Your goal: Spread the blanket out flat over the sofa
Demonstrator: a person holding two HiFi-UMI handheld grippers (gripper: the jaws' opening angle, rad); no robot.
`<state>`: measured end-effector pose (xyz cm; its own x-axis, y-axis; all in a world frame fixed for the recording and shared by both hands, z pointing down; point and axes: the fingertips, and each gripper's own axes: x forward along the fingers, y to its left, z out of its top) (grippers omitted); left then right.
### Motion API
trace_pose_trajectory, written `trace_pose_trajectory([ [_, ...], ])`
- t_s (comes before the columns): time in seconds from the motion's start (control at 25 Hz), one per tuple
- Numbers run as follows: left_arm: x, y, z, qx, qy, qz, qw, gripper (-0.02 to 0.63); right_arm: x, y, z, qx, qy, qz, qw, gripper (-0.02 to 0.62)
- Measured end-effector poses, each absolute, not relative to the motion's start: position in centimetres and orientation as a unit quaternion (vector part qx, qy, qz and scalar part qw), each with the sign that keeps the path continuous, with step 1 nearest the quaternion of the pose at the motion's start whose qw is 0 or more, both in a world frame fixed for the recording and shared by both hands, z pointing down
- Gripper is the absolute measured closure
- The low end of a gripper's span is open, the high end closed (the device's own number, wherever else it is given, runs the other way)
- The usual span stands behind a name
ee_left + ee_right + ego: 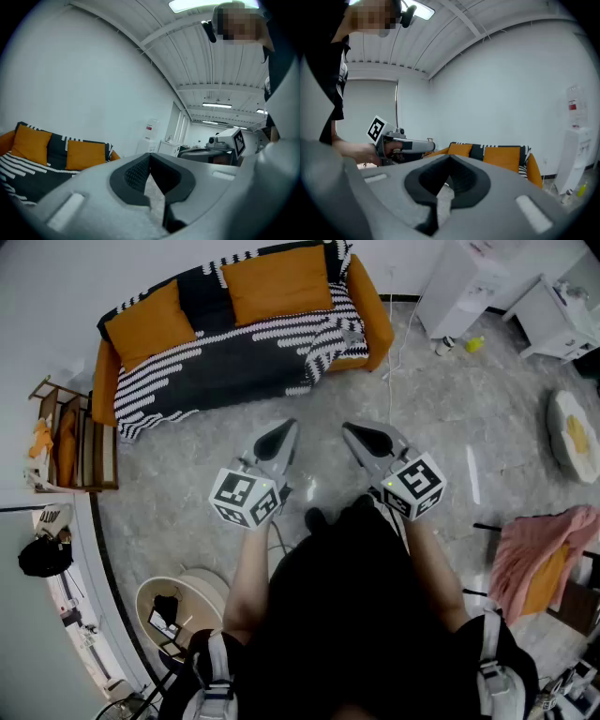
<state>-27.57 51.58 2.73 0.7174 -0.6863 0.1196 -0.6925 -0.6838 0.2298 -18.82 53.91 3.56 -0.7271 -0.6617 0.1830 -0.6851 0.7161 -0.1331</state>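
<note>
Evidently nearly done, the blanket (225, 362) lies spread over the sofa (375, 315), rumpled near one arm, while the left tongs (287, 427) and right tongs (350, 428) hang closed and empty.

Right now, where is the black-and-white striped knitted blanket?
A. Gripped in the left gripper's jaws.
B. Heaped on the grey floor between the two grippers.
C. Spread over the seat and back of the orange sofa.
C: the head view shows the black-and-white striped blanket covering the orange sofa, while the left gripper and right gripper are shut on nothing, away from it.
</note>
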Motion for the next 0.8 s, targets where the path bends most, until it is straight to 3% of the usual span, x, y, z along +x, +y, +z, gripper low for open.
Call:
trace_pose_trajectory([
  [0.8,-25.4,52.8,5.2,0.928,-0.334,0.024,0.165,0.595,-17.5,54.5,6.7,0.388,-0.909,0.135,0.068,0.592],
])
